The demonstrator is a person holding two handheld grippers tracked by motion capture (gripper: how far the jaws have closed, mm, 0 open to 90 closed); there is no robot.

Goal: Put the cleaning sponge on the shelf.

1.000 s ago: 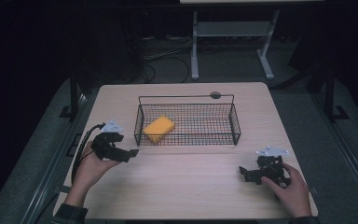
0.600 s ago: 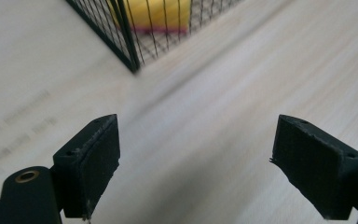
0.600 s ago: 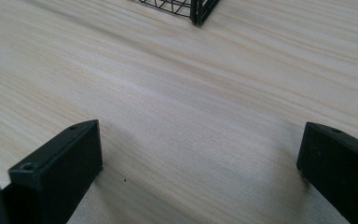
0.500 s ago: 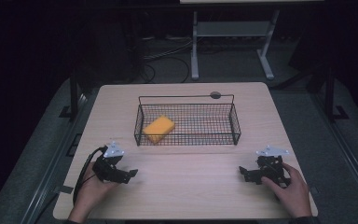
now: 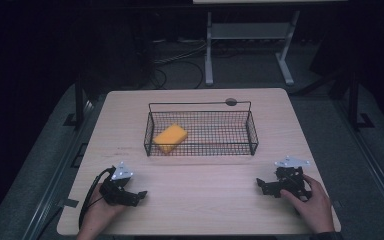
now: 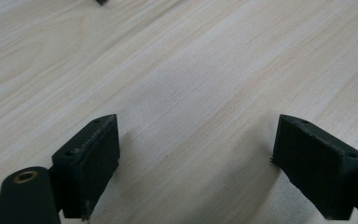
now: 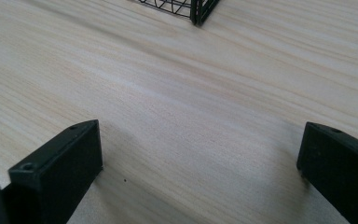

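Observation:
A yellow sponge (image 5: pixel 170 137) lies in the left end of a black wire basket (image 5: pixel 252 134) at the middle of the wooden table (image 5: pixel 205 200). My left gripper (image 5: pixel 141 195) rests low at the table's front left, held by a hand, far from the basket. Its jaws stand wide apart over bare wood in the left gripper view (image 6: pixel 193 158). My right gripper (image 5: pixel 260 185) sits at the front right, also in a hand. It is open too, with nothing between its pads (image 7: pixel 200 163). A corner of the basket (image 7: pixel 196 9) shows at the top of the right gripper view.
A small dark round disc (image 5: pixel 231 102) lies on the table just behind the basket's far rim. A white stand (image 5: pixel 250 35) and cables are on the dark floor beyond the table. Bare wood stretches between the two grippers along the front.
My left gripper has drawn back from beside the basket's left end toward the table's front left and come down near the wood. The right gripper has stayed put.

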